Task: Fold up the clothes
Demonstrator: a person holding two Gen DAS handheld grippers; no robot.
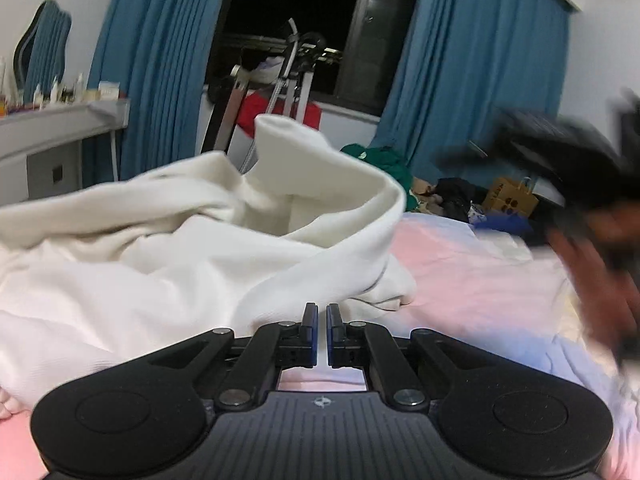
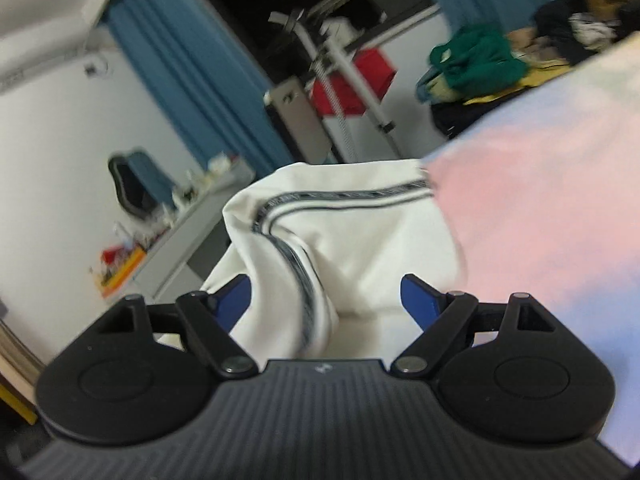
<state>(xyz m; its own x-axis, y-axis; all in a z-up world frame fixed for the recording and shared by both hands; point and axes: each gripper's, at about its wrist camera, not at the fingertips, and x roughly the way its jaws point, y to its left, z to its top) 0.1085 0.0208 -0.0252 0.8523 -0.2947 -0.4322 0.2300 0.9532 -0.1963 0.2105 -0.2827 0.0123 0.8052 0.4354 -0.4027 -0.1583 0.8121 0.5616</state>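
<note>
White garment [image 1: 192,240] still bunched on pink bedsheet [image 1: 472,264], just ahead of left gripper [image 1: 322,320]; no clean fold visible. Left gripper pinched closed, seemingly empty. Right gripper [image 2: 326,300] spread wide, striped cloth between fingers, ungripped. Most folding left.

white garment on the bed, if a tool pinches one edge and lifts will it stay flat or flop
The white garment will probably flop: it already lies in soft heaps and rolled folds on the pink sheet. It looks like thick knit, so likely hangs heavily and drags the rest along. The striped trim bends with the folds, so it is unlikely to add stiffness.
</note>
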